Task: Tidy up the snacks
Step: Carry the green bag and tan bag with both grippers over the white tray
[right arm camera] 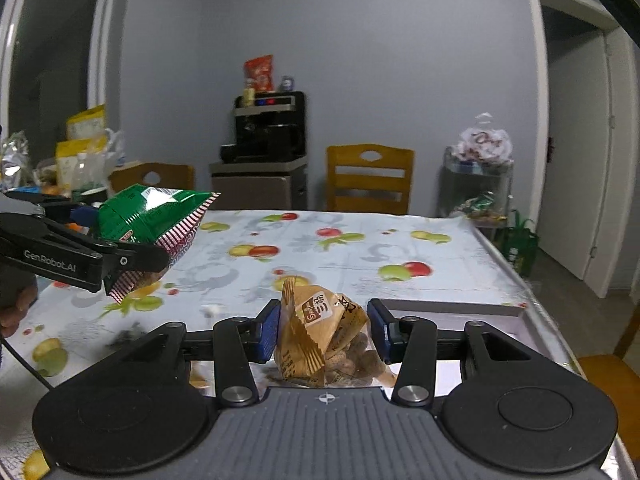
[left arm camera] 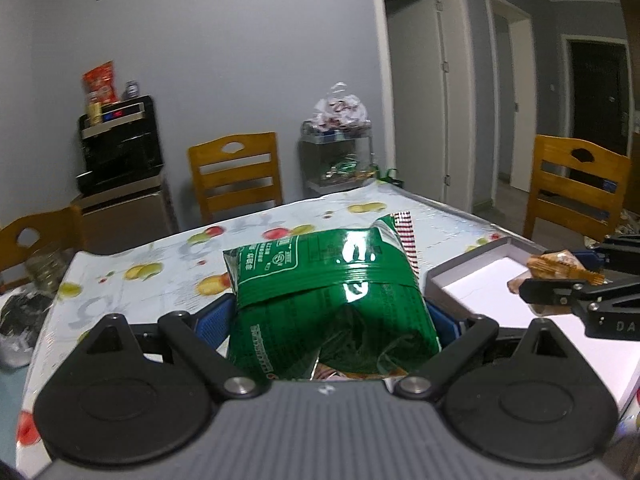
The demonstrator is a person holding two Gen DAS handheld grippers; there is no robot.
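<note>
Here the surface (right arm camera: pixel 360 240), covered in a fruit-print cloth, fills most of both wrist views, with wooden chairs (left arm camera: pixel 236 172) and a dark appliance (right arm camera: pixel 268 128) on a cabinet against the grey wall behind it. A shallow white box (left arm camera: pixel 492 276) lies open on the surface's right side, its rim showing just beyond the right gripper. The left gripper (left arm camera: pixel 332 320) is clamped on a green snack bag (left arm camera: pixel 332 280) with a red-and-white striped edge; its blue pads press into the bag's sides, and the bag is lifted clear of the cloth, as the right wrist view shows from the side. The right gripper (right arm camera: pixel 326 330) is closed on a small tan peanut packet (right arm camera: pixel 324 336), the pads touching its two sides, and the packet hangs over the near edge of the white box.
</note>
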